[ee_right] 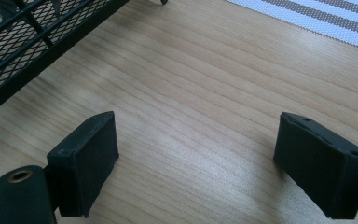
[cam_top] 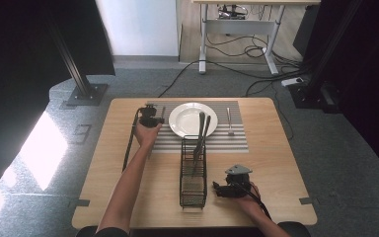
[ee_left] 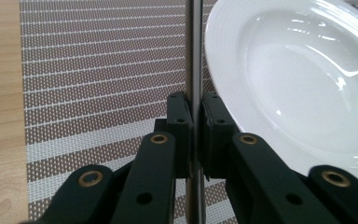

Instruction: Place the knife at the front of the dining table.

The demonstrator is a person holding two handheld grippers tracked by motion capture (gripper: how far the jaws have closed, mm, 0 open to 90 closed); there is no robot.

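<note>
Underneath, striped placemat (cam_top: 232, 140) on wooden table (cam_top: 286, 168).

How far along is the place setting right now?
Done: the plate sits on the striped mat, with one utensil laid to its right. In hand: the left tongs grip a thin metal utensil at the plate's left. Left: two utensils stand in the mesh caddy; the right tongs rest open.

A white plate (cam_top: 193, 119) sits on a brown-and-white striped placemat (cam_top: 227, 140) over the pale wood-grain desk (cam_top: 276, 163), with a black mesh caddy (cam_top: 193, 173).
</note>
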